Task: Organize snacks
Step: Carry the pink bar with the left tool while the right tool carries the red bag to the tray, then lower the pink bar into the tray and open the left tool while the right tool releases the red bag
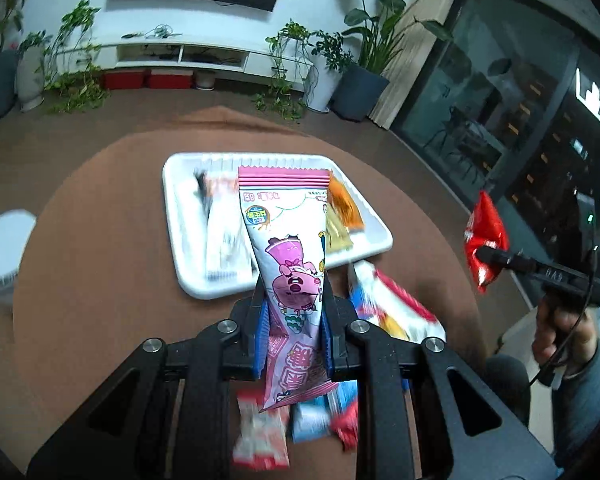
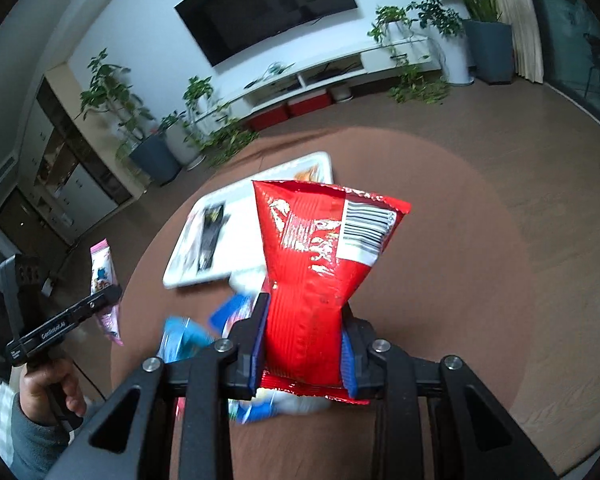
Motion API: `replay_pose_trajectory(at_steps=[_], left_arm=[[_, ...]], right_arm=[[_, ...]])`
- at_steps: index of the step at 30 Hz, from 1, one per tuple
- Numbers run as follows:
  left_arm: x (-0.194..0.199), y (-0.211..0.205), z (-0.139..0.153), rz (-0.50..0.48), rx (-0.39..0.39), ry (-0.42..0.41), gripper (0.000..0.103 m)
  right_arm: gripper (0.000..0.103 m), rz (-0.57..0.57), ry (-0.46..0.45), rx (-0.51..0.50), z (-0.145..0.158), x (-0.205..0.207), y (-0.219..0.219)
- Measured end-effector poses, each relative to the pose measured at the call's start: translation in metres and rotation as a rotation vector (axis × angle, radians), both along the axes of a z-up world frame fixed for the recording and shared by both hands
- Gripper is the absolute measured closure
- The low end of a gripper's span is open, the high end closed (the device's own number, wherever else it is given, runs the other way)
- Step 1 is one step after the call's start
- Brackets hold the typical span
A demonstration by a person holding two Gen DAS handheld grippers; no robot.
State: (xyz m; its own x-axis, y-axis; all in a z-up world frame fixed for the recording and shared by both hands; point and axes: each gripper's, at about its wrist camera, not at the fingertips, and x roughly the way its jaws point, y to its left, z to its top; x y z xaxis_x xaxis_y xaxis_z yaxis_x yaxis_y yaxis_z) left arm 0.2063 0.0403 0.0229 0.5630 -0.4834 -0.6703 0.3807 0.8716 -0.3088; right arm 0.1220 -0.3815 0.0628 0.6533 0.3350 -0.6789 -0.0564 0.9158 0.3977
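Evidently both packets are held up off the round brown worktop (image 1: 100, 208) so they can be carried across to the white tray (image 1: 180, 220), where sorted snacks already lie; the left tongs (image 1: 294, 320) pinch a pink packet (image 1: 284, 248) low on its body, pressed tight, so that its long upper part stands free toward the tray; the right tongs (image 2: 304, 344) clamp a red packet (image 2: 320, 256) across its waist, the foil crumpled where the blue pads bite, jaws a little apart because the bag is puffed; each grip leaves the far end clear, which I judge helps in laying the packet flat; in the tray sit a white wrapper with dark print, an orange sachet (image 1: 344, 204) and a yellow one beside it; loose snacks (image 1: 380, 312) wait on the worktop just short of the tray, blue, white and red ones, smeared by motion blur so their print cannot be read; the pink packet hides the middle of the tray in the left view, the red one hides its near corner in the right view; how many snacks remain under the tongs I cannot tell
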Motion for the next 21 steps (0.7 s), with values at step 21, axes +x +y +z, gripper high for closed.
replay_pose_trajectory(at_steps=[21], left_arm=[[0.139, -0.083, -0.06, -0.018, 0.227, 0.148, 0.084]], right_arm=[[0.071, 0.304, 0.172, -0.167, -0.051, 0.188, 0.114]])
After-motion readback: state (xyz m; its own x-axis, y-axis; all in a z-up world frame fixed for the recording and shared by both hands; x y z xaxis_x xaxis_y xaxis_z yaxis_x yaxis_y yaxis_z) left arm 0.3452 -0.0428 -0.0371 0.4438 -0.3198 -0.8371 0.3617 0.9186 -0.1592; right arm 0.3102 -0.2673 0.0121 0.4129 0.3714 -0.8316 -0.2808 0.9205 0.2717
